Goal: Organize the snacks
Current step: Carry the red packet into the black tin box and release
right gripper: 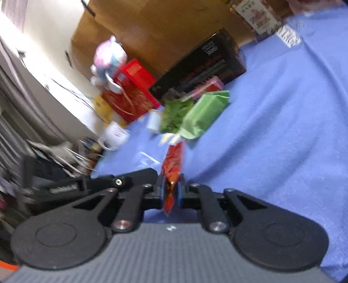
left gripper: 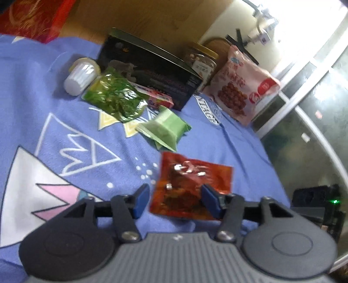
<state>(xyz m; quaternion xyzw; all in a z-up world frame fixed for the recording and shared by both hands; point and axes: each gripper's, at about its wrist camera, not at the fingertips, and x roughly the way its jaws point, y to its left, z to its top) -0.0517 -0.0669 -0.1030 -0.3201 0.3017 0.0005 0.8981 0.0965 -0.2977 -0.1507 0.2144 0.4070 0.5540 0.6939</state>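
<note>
A red snack packet (left gripper: 191, 185) lies between the open blue pads of my left gripper (left gripper: 177, 200), over the blue cloth (left gripper: 65, 98). My right gripper (right gripper: 170, 191) is shut on the edge of the same red packet (right gripper: 173, 165), seen edge-on. Beyond it lie a light green packet (left gripper: 165, 130) and a dark green shiny packet (left gripper: 115, 95), with a pink box (left gripper: 156, 98) and a black box (left gripper: 152, 69) behind. The green packets (right gripper: 202, 115) also show in the right wrist view. A pink bag of round snacks (left gripper: 241, 87) and a jar (left gripper: 202, 61) stand at the back right.
A white ribbed cup (left gripper: 81, 76) lies at the left of the pile. A red box (left gripper: 32, 17) sits at the far left corner, also in the right wrist view (right gripper: 132, 91) beside a plush toy (right gripper: 108, 58). The cloth's right edge drops to a glass surface (left gripper: 304, 141).
</note>
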